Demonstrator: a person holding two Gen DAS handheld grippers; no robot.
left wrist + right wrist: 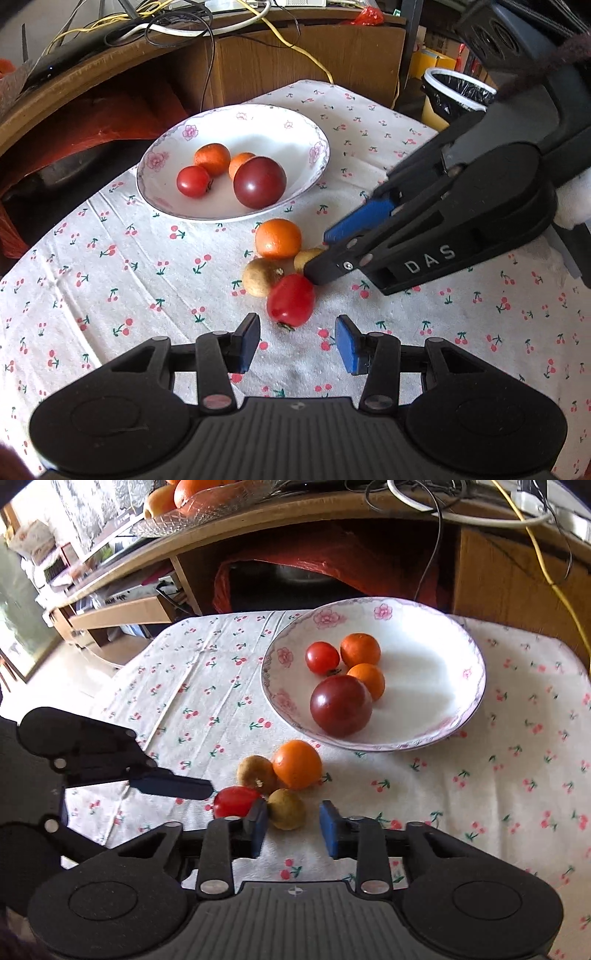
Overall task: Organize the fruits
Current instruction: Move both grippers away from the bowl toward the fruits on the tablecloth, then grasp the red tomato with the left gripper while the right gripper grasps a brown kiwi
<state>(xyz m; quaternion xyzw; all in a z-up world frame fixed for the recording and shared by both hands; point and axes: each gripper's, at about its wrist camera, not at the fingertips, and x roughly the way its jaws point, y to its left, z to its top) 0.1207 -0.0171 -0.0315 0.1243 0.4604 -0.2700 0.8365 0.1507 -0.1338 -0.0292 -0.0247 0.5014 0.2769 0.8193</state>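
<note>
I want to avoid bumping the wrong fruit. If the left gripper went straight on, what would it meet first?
Most likely the red tomato, lying just ahead of the open left gripper; the brown fruit sits just beyond.

Four fruits in plate (155, 192); four-fruit cluster (280, 266) on cloth (110, 280), just before plate.

Tablecloth (147, 266) white, red cherry print; bowl (236, 114) white, pink floral rim; loose orange (278, 238) orange; tomato (290, 300) red; gripper pads (347, 343) blue.
</note>
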